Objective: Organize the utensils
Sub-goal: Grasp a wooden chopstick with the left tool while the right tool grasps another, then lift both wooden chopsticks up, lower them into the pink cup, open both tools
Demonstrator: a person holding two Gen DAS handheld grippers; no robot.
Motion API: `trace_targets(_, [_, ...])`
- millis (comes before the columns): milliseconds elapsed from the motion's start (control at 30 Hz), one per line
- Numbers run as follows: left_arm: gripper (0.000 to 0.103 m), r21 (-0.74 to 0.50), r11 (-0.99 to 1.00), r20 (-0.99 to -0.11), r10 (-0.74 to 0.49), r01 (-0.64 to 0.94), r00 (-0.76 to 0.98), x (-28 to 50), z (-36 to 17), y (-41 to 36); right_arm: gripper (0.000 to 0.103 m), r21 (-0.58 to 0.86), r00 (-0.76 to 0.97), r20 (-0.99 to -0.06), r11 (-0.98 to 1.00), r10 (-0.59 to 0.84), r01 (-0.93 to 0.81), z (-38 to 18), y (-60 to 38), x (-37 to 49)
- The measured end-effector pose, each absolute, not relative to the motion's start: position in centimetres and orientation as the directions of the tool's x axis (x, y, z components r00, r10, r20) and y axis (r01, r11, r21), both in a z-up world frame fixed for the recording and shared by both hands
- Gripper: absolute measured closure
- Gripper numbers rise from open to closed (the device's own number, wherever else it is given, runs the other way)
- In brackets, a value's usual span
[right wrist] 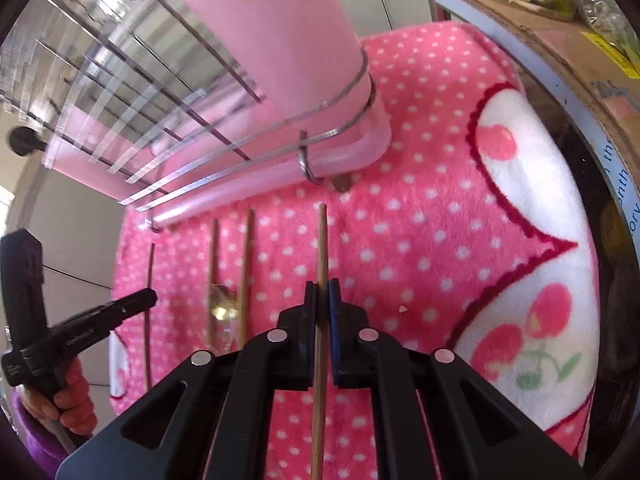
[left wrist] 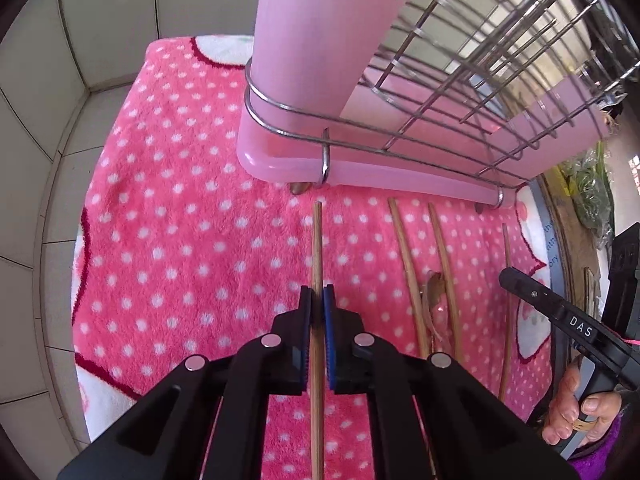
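My left gripper (left wrist: 317, 293) is shut on a wooden chopstick (left wrist: 317, 244) that points away toward the rack. In the right wrist view my right gripper (right wrist: 322, 289) is likewise shut on another wooden chopstick (right wrist: 322, 240). Both sticks hang above a pink dotted towel (left wrist: 180, 220). Two more chopsticks (left wrist: 408, 264) (left wrist: 444, 264) lie on the towel between the grippers, with a small spoon (left wrist: 434, 288) beside them. A tall pink utensil holder (left wrist: 320, 40) stands at the corner of a wire dish rack (left wrist: 460, 92). Each gripper shows at the edge of the other's view, right gripper (left wrist: 506, 276), left gripper (right wrist: 151, 297).
The rack sits on a pink plastic tray (left wrist: 360, 168) just beyond the chopsticks. A tiled wall (left wrist: 48, 100) borders the towel on the left. A cardboard box with greens (right wrist: 560, 8) stands to the right. A hand (left wrist: 568, 408) grips the right tool's handle.
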State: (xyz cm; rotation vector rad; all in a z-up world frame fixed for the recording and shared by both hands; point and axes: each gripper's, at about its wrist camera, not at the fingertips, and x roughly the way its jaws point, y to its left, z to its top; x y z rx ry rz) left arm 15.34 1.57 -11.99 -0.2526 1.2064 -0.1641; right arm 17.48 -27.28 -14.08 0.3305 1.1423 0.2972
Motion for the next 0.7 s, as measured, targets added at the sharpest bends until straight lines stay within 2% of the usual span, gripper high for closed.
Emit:
trace_targets(233, [0.098,-0.232,0.972,-0.784,-0.208,0.035,0.584,11.5,-6.8,2.0,0.097,0.444,0.542,-0.711,0.884,0.447,-0.145,-8.9,-29.2,13.8])
trace_targets(500, [0.098,-0.325,0.945,-0.608,-0.233,0.03,0.759,7.7,-1.9,4.8,0.097,0.404,0.687,-0.601,0.897,0.41,-0.182,-4.4,-30.9,10.6])
trace_targets(700, [0.098,-0.352,0.935,-0.532,-0.23,0.034,0.815,6.6,1.1,5.5,0.097,0.379,0.761,-0.52,0.903,0.388,-0.201,-1.6,-31.2,9.4])
